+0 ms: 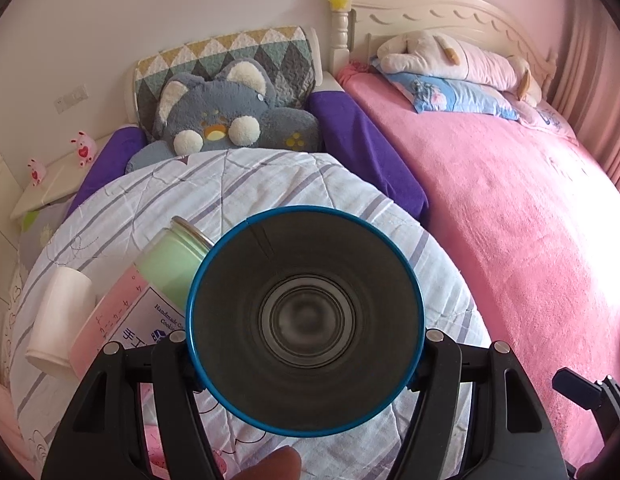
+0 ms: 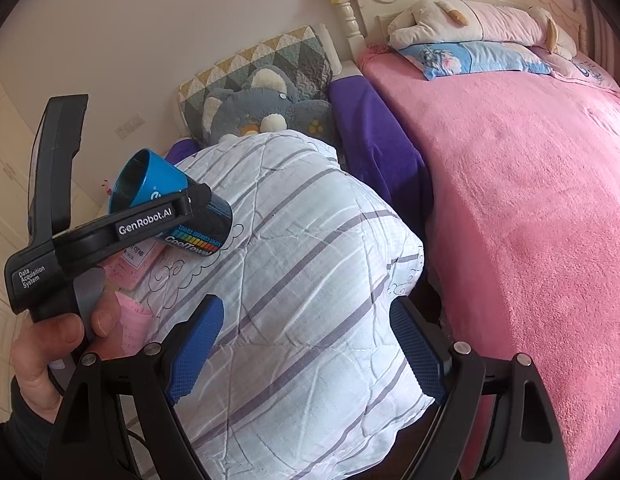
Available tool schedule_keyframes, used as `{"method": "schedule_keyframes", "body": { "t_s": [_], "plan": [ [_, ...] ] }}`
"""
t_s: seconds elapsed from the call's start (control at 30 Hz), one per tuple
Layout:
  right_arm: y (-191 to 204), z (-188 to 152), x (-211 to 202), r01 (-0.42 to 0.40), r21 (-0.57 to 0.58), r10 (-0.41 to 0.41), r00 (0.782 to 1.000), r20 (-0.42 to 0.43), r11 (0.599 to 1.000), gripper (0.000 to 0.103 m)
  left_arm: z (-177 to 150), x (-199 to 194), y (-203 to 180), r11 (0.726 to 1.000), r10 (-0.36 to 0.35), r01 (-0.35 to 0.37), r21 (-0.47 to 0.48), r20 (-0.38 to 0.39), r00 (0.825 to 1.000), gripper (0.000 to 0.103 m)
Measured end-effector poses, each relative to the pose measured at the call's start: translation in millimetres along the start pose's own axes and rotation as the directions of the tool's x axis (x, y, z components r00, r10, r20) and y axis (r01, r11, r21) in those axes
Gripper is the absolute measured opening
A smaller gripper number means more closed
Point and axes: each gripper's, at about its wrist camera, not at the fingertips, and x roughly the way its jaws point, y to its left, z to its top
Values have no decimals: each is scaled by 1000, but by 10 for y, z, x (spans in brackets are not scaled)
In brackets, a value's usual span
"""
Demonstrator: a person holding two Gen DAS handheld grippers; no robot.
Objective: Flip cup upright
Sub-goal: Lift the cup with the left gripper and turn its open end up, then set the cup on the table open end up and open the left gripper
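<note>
Gripping the blue cup (image 1: 305,320), the left claw (image 1: 305,360) shows its dark hollow interior.

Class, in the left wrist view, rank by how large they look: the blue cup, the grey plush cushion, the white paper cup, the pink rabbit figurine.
1. blue cup, inflated by nearness to the camera
2. grey plush cushion
3. white paper cup
4. pink rabbit figurine
</note>
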Motion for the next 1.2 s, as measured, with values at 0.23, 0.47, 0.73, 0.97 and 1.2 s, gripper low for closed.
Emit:
{"method": "schedule_keyframes", "body": {
  "t_s": [0.23,0.47,0.73,0.97,1.2],
  "plan": [
    [46,-33,-69,4,-3,-4,1000,6,1000,86,-3,11,-42,999,22,-22,26,-3,1000,68],
    [49,-49,-116,5,3,-5,1000,13,1000,86,65,-89,-35,999,26,-28,38,30,999,82],
    [70,-63,-150,5,2,-5,1000,19,1000,86,95,-167,-10,999,12,-13,31,35,999,84],
    [111,-77,-177,7,-4,-6,1000,22,1000,86,65,-259,44,1000,-2,1,16,36,999,85],
    [229,-108,-267,13,-17,-13,999,37,1000,86,23,-483,155,1000,-27,27,5,75,997,93]
  ]
}}
